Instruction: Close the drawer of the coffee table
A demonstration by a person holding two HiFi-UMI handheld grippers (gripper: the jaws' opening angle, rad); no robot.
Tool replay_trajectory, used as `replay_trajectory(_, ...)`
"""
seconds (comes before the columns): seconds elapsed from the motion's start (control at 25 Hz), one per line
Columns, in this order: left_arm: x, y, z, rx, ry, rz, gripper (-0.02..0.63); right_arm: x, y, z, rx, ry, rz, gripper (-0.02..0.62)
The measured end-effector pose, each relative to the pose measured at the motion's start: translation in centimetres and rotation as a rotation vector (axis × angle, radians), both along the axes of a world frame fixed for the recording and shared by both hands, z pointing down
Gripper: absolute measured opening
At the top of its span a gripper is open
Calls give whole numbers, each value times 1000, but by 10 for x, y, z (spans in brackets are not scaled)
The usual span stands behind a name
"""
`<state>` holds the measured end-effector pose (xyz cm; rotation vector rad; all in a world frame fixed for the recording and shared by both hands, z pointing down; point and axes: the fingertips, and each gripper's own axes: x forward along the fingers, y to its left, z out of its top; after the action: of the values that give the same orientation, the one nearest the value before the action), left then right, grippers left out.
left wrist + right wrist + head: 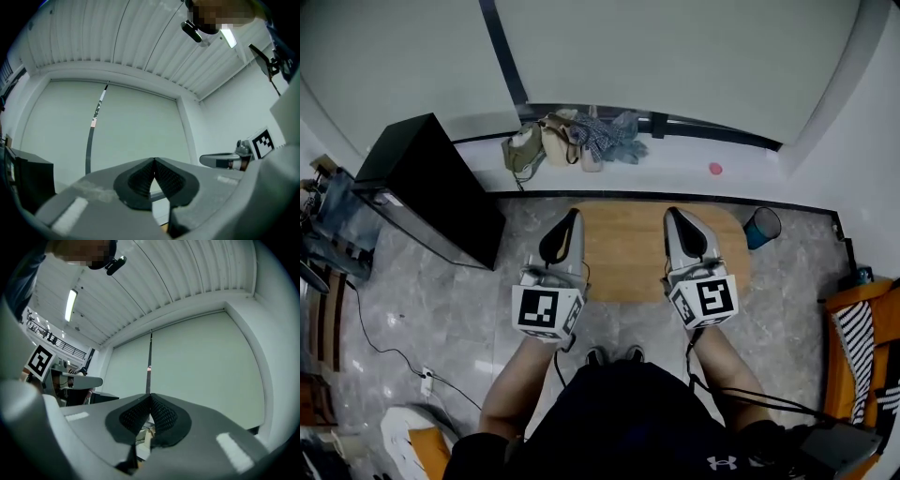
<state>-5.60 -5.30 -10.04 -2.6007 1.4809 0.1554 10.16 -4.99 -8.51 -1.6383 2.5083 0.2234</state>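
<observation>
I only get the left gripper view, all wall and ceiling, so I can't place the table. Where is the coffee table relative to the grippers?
Observer: In the head view, the oval light wooden coffee table lies below the left gripper and the right gripper, which are side by side over it.
Operator: Is the drawer sticking out?
Observer: No drawer shows past the table's near edge, though the grippers cover part of that edge.
Operator: Is the right one holding anything?
Observer: No. In the right gripper view its fingers are together with nothing between them.
</observation>
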Motion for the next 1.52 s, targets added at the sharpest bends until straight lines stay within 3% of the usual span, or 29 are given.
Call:
replay_trajectory(0.28, 6, -5, -16, 34, 10, 16, 2, 4, 0, -25, 58, 37, 20, 2)
replay_trajectory(1.52, -33, -32, 3, -31, 40, 27, 2, -33, -15, -9, 1, 44, 24, 2)
